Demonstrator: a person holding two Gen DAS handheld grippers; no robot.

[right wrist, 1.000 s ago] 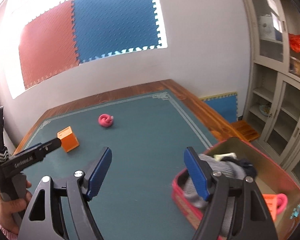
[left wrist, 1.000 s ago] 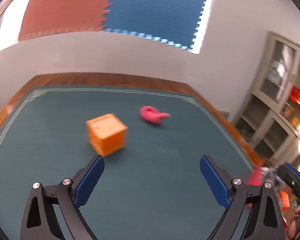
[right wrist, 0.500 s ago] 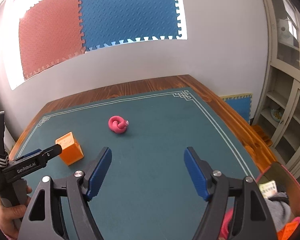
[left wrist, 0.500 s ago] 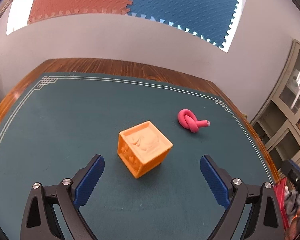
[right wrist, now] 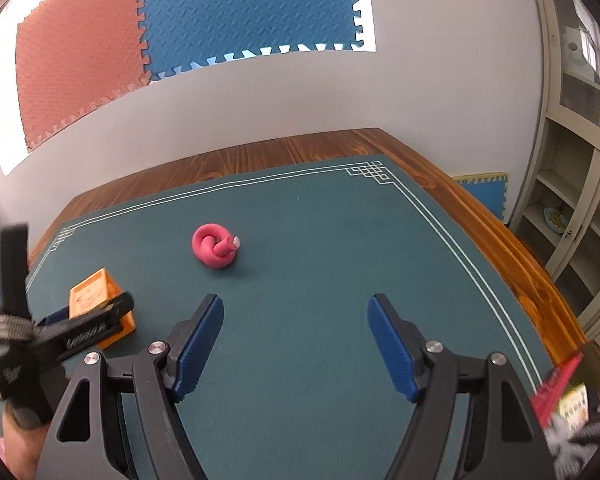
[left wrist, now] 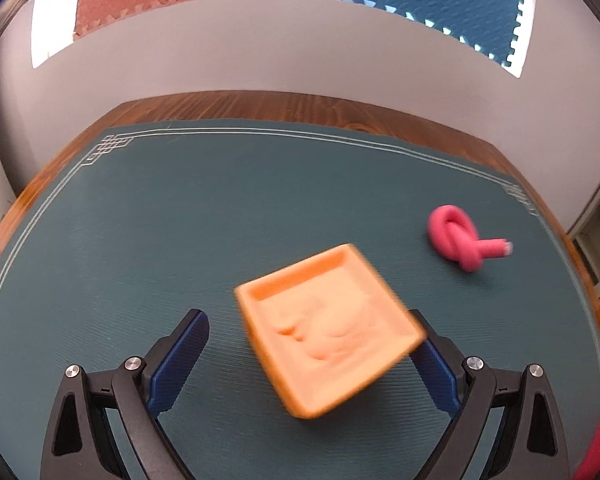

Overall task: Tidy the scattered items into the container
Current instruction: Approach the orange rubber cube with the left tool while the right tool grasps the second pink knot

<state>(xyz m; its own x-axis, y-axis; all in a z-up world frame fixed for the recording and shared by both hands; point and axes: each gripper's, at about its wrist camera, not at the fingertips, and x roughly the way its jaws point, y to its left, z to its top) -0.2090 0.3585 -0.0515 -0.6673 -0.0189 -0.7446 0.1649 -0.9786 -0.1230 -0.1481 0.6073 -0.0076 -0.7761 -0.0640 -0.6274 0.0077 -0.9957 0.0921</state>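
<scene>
The orange cube (left wrist: pixel 328 328) sits on the green mat (left wrist: pixel 220 220), between my left gripper (left wrist: pixel 308 356)'s spread fingers, framed for a pinch, though blur hides any contact; the pink knot (right wrist: pixel 215 246) lies beyond; my right gripper (right wrist: pixel 296 344) hangs wide open, empty.

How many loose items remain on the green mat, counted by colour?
Orange: 1, the orange cube, between the open fingers of the left gripper.
Pink: 1, the pink knotted rope, ahead of the open right gripper.
Total: 2.
</scene>
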